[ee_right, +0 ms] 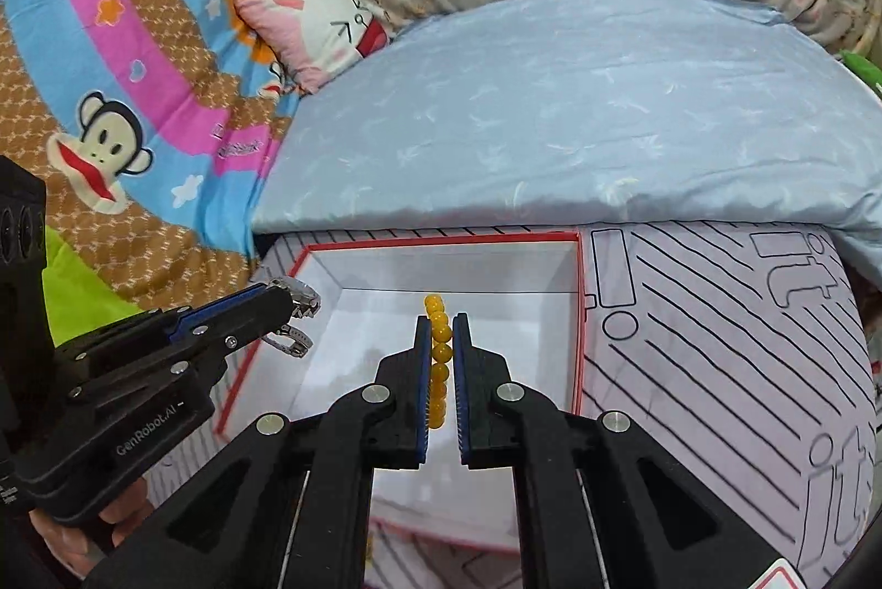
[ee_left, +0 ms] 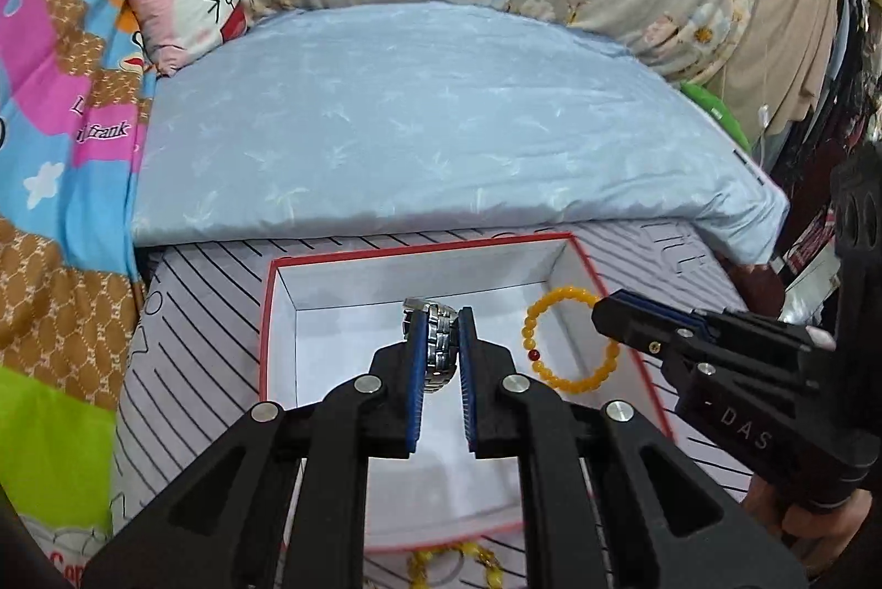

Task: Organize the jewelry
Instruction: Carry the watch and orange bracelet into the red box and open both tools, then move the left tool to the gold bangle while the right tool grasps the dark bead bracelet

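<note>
A red-rimmed white box (ee_left: 284,313) lies open on a striped sheet; it also shows in the right wrist view (ee_right: 579,313). My left gripper (ee_left: 441,322) is shut on a silver metal watch (ee_left: 441,341) and holds it over the box. From the right wrist view the left gripper (ee_right: 289,308) and watch (ee_right: 300,300) hang over the box's left rim. My right gripper (ee_right: 441,322) is shut on a yellow bead bracelet (ee_right: 439,352) over the box. In the left wrist view that bracelet (ee_left: 557,379) hangs from the right gripper (ee_left: 603,308).
More yellow beads (ee_left: 441,564) lie on the sheet in front of the box. A folded light blue quilt (ee_left: 413,120) lies behind the box. A pink bunny pillow (ee_left: 187,2) and colourful blankets (ee_right: 110,93) are at the left.
</note>
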`<act>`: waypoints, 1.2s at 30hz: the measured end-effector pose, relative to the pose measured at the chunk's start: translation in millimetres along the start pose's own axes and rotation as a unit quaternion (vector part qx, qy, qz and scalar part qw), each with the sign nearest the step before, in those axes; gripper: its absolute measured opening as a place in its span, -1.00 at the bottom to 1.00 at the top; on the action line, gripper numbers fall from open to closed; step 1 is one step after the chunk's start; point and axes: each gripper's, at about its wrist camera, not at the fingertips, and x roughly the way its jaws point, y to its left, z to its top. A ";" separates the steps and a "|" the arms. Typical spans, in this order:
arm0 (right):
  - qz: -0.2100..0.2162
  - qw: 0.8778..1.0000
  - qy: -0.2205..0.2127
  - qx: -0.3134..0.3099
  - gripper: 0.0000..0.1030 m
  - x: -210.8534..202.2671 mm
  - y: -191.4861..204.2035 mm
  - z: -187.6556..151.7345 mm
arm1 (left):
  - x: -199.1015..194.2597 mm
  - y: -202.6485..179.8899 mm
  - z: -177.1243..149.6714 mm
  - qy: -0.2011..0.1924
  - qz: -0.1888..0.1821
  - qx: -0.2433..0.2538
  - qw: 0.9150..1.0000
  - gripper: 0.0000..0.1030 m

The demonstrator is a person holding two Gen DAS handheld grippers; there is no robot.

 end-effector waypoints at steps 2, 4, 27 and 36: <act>-0.009 1.000 0.010 -0.005 -0.87 15.2 -2.9 3.2 | 19.5 4.3 2.5 0.011 0.005 0.004 1.000 -0.80; -0.021 1.000 0.017 -0.012 -0.87 27.7 -2.4 6.3 | 31.8 8.0 3.4 0.018 0.010 0.007 1.000 -0.80; -0.108 0.991 -0.062 -0.040 -0.12 -72.3 15.0 -75.8 | -35.3 16.2 -63.5 -0.021 0.113 -0.021 0.993 -0.07; -0.107 0.993 -0.045 -0.021 -0.11 -111.4 16.1 -145.0 | -79.4 6.7 -125.7 -0.015 0.119 -0.034 0.992 0.05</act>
